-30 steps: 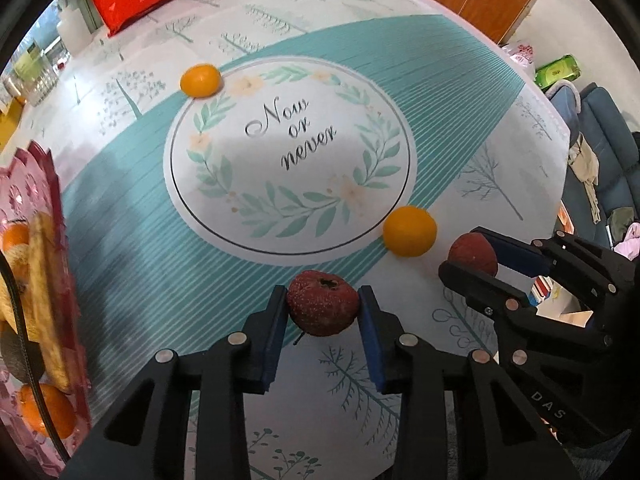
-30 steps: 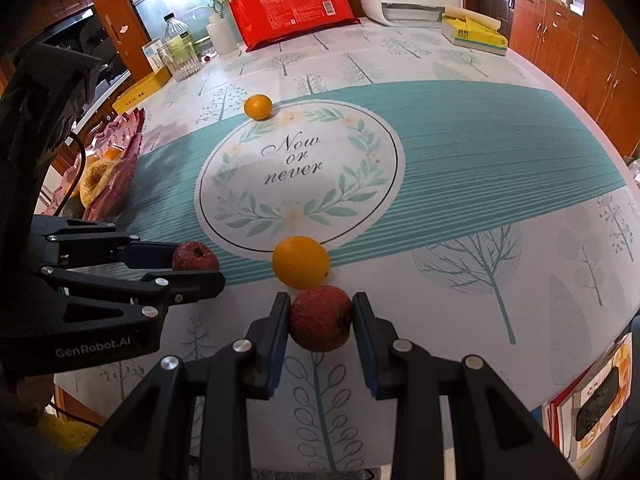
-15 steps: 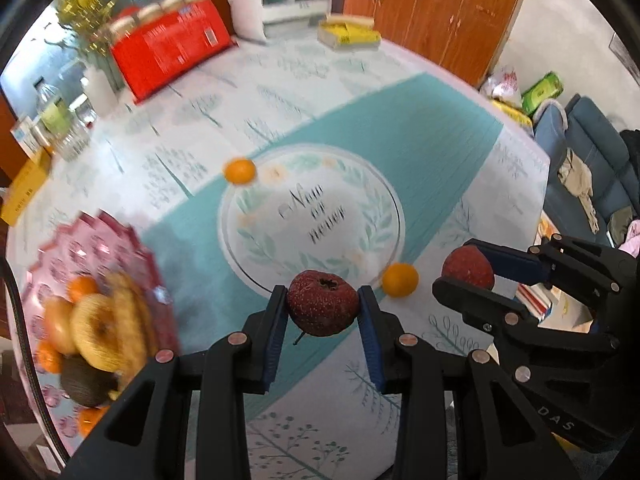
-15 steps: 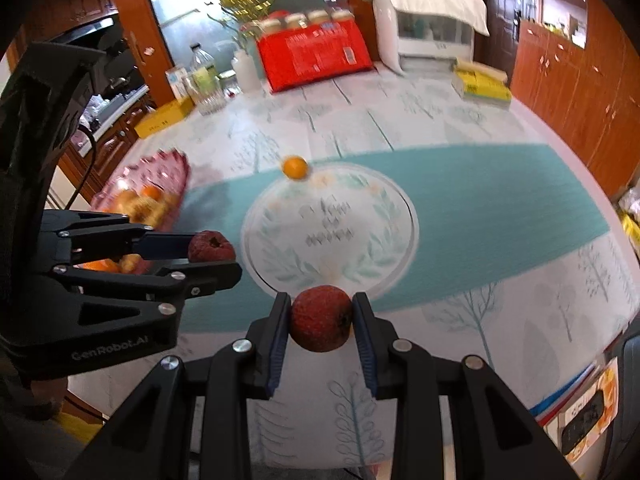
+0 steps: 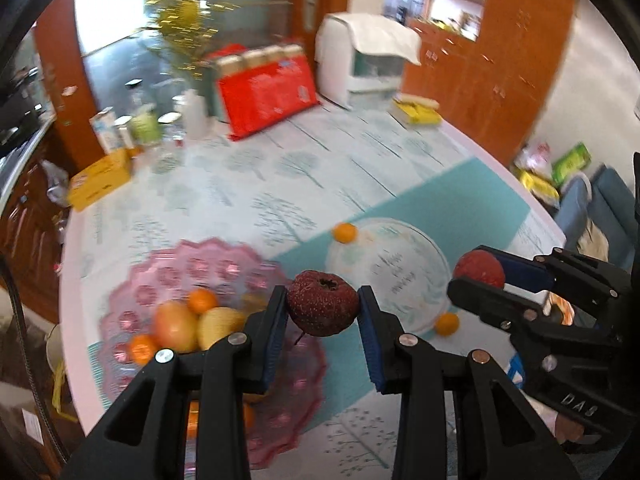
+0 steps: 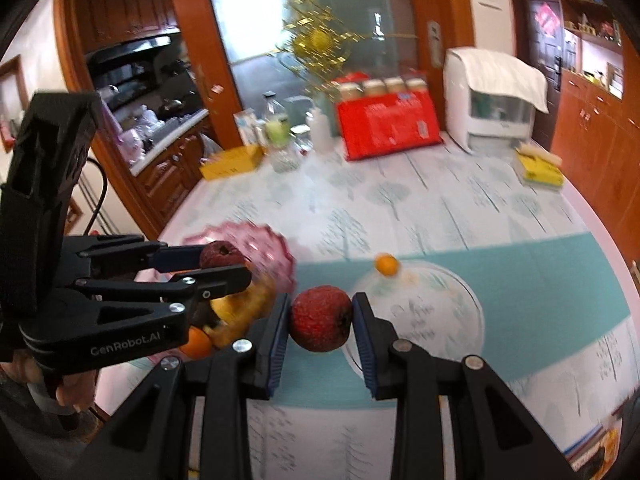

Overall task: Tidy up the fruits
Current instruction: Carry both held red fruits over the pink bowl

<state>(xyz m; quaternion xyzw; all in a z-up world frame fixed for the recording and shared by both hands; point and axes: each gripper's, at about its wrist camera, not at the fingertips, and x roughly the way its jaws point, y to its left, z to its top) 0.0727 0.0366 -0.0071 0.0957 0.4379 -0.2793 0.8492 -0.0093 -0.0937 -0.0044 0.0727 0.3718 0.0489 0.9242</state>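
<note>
My left gripper (image 5: 322,312) is shut on a dark red fruit (image 5: 322,304) and holds it high above the table, over the near rim of the pink fruit plate (image 5: 200,268). My right gripper (image 6: 321,324) is shut on a brighter red fruit (image 6: 320,324), also raised, to the right of the plate (image 6: 256,244). Each gripper shows in the other's view: the right one (image 5: 480,276), the left one (image 6: 224,260). The plate holds oranges and yellow fruits (image 5: 176,324). Two small oranges lie on the tablecloth, one far (image 5: 345,233) and one near (image 5: 447,323).
A red bag (image 5: 268,92), bottles (image 5: 192,112), a yellow box (image 5: 100,184), a white appliance (image 5: 368,64) and a yellow pack (image 5: 416,110) stand at the table's far side. A round "Now or never" print (image 5: 388,276) marks the tablecloth. Cabinets and a sofa are on the right.
Both grippers have risen well above the table with their red fruits held. The left one has swung left, so the pink plate now lies under it.
</note>
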